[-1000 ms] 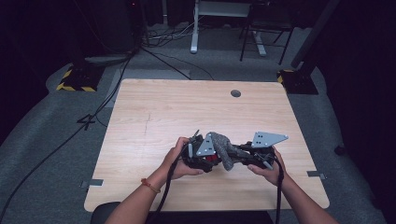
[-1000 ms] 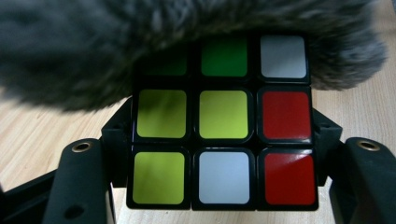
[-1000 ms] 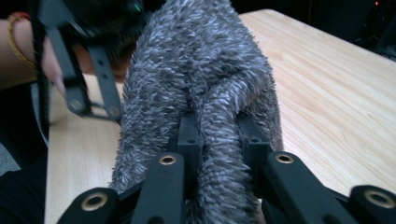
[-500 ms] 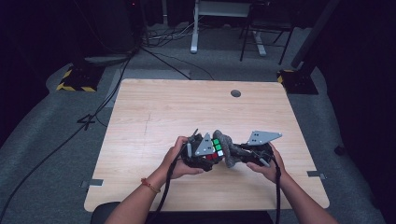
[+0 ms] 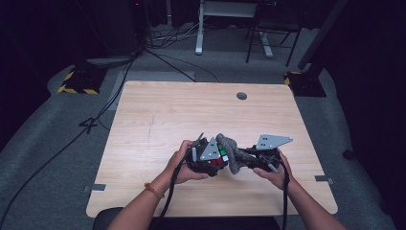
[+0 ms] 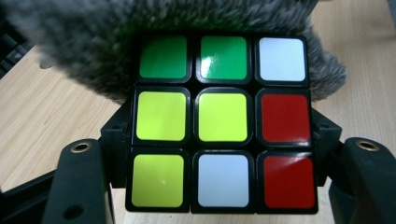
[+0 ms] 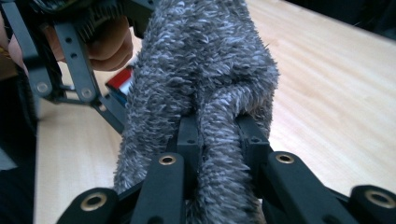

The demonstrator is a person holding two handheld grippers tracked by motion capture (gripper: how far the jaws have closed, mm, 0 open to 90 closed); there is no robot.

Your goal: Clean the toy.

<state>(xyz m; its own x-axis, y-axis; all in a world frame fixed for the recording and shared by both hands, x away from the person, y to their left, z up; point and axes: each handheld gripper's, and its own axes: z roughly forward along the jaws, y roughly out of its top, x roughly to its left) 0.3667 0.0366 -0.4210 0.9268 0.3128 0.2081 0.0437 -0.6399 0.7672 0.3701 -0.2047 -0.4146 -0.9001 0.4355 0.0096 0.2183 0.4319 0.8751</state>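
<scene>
Both forearms entered from the near table edge, hands meeting low over the wooden table (image 5: 158, 120). The left gripper (image 5: 207, 158) had its jaws clamped on the sides of a glossy, square-tiled puzzle cube (image 6: 223, 121). The right gripper (image 5: 249, 158) had its jaws pinched together on a fold of shaggy grey cloth (image 7: 205, 84), which draped against the cube's far side.

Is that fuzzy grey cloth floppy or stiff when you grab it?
Probably floppy: the fuzzy grey cloth bunches between the right gripper jaws and drapes over the colourful puzzle cube. It looks light, and its shaggy pile likely grips rather than slips.
</scene>
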